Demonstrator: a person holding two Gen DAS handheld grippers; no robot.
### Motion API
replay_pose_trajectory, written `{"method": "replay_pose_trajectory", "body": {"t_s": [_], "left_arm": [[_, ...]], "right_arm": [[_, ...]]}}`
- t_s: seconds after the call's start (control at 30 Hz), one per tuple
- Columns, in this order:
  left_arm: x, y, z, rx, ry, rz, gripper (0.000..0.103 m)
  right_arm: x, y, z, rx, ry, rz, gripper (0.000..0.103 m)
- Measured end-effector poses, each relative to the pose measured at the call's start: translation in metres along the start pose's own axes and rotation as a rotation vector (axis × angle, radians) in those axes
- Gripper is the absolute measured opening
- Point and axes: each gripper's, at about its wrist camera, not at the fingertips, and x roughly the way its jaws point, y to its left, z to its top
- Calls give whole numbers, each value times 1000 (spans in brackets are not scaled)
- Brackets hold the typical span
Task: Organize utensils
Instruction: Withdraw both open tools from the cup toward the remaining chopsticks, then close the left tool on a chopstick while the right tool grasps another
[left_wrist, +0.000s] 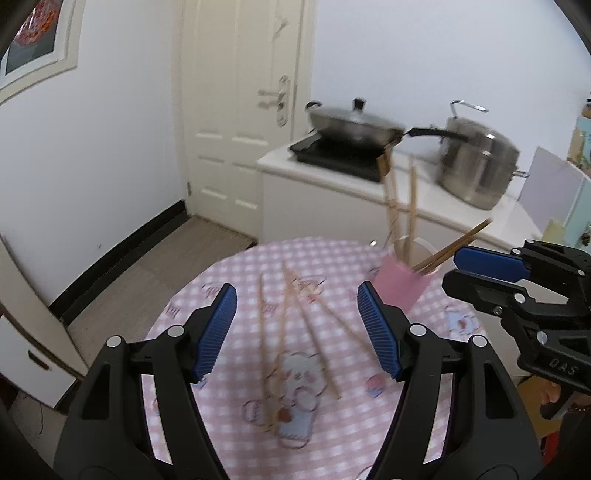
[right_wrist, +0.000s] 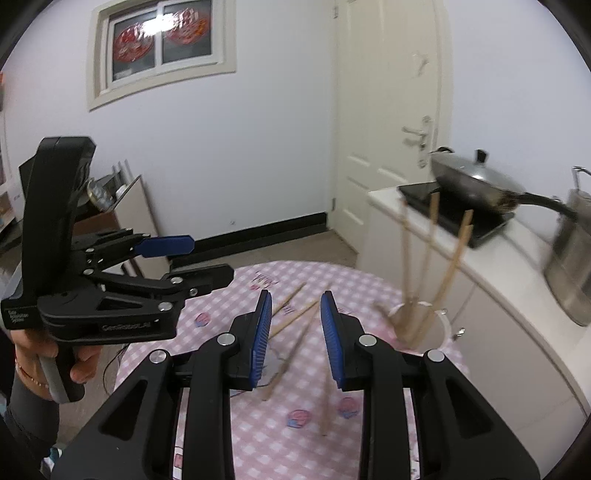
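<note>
In the left wrist view, the left gripper (left_wrist: 297, 326) hangs over the round table (left_wrist: 458, 343) with its jaws spread wide and nothing between the pads; the loose chopsticks (left_wrist: 314, 325) lie on the checked cloth directly below and ahead of the gap. Their long axes fan from near to far, roughly along the line the fingers point, so a pinch across a stick's width looks natural from here, as a judgement. The holder cup (left_wrist: 408, 280), pink on its near face, stands toward the far right of the table with several chopsticks already upright or leaning in it. The right gripper (left_wrist: 484, 267) shows at the right edge, just beside the cup. Motion blur softens the sticks, so how many lie loose or overlap is hard to tell. In the right wrist view, the right gripper (right_wrist: 295, 332) is narrowly parted, its pads (right_wrist: 262, 339) holding nothing; loose chopsticks (right_wrist: 295, 317) lie beneath and beyond its tips, running diagonally from near to far left. The cup (right_wrist: 439, 332) sits to the right of its fingers, nearer this hand than the other, its base cut off behind the gripper body. The left gripper (right_wrist: 195, 258) appears side-on at the left, held by a hand (right_wrist: 79, 360), over the table's left edge.
</note>
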Motion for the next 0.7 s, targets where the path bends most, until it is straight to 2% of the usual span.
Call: {"method": "replay_pose_trajectory", "body": {"t_s": [0.27,0.7], "left_arm": [[35,44,-24,-66,94,22,68],[130,61,-33,-88,247,9,65]], "right_arm": [[63,14,-7,-19,97,5,26],[155,-10,-17,-38,264,-107,26]]}}
